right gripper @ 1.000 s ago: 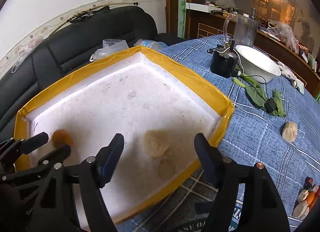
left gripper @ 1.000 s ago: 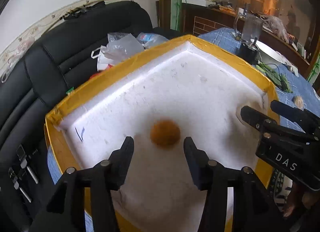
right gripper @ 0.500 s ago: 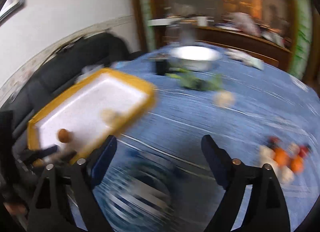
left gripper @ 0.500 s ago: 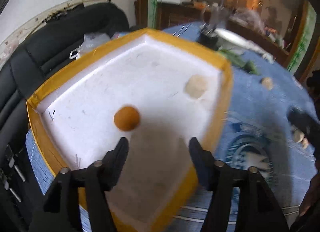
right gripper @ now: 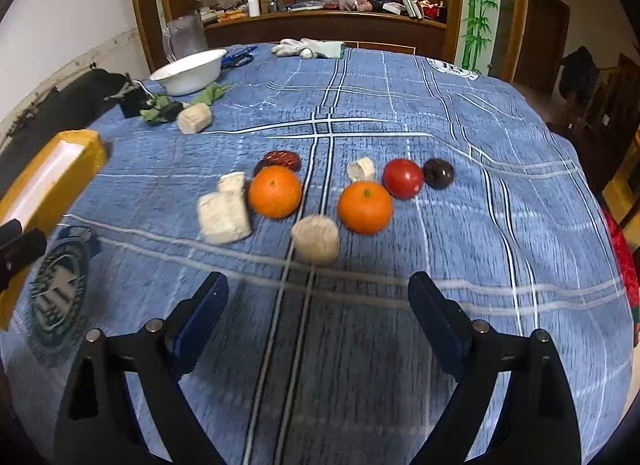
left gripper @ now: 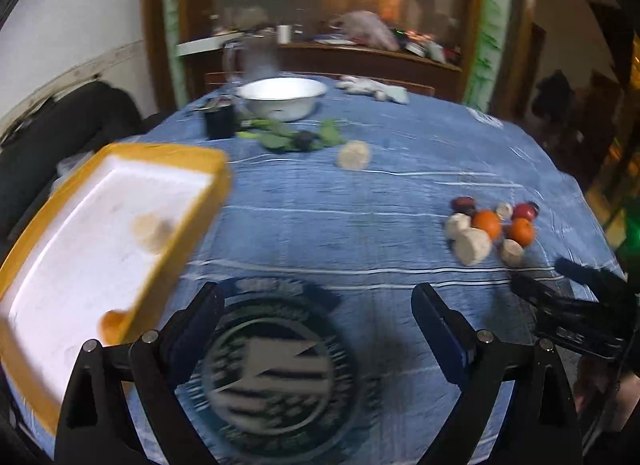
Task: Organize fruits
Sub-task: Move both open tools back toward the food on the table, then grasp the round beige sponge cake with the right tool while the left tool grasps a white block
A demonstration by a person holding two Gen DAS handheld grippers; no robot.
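Both empty and spread wide: right hand-held gripper [right gripper: 318, 301] just short of the fruit cluster [right gripper: 320, 197] on the table [right gripper: 460, 113]; left hand-held gripper [left gripper: 316, 321] beside the yellow-rimmed tray [left gripper: 176, 233]. Risk of nudging the round oranges [right gripper: 275, 191] into a roll; crowded neighbours leave little finger room.

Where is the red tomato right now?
In the right wrist view the red tomato sits on the blue tablecloth, toward the right of the fruit cluster, between a dark plum and an orange.
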